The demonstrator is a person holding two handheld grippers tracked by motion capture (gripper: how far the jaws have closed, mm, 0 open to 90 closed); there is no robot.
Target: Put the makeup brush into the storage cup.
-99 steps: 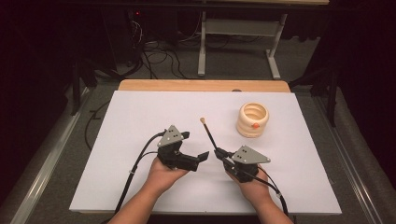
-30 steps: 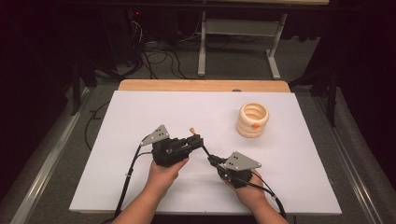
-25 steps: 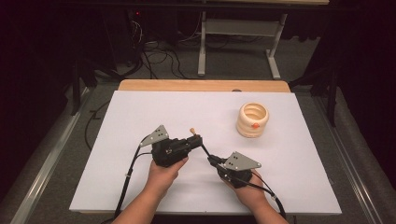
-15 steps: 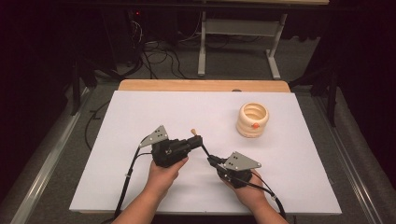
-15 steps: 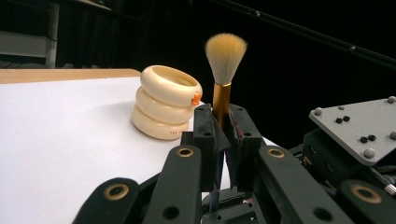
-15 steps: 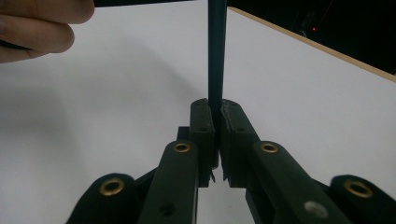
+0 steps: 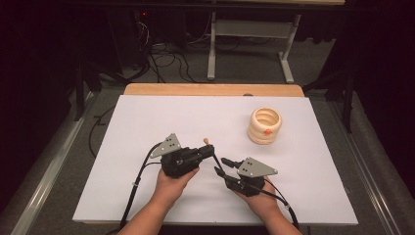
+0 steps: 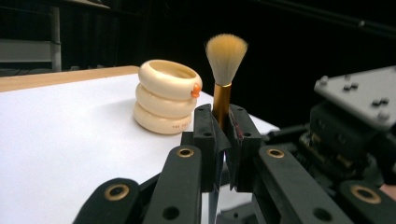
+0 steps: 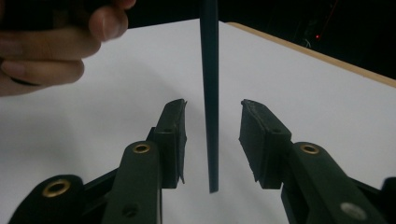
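Observation:
A makeup brush with a tan bristle head [image 8: 226,51], gold ferrule and dark thin handle [image 9: 210,93] stands tilted over the white table. My left gripper [image 8: 223,126] is shut on it just below the ferrule; the high view has this gripper [image 7: 211,151] left of centre. My right gripper [image 9: 212,123] has just been opening. The handle's lower end hangs between its jaws, with a gap on both sides. In the high view the right gripper [image 7: 220,165] sits just right of the left one.
A cream holder made of stacked rings [image 7: 265,126] with a small orange spot stands at the right rear of the white sheet [image 7: 147,127]. A wooden edge [image 7: 210,90] runs along the far side. Cables trail from both grippers toward the near edge.
The right gripper's jaws have spread apart and let go of the brush handle. The left gripper has taken the brush near its head since the earliest frame. Neither hand has shifted lately.

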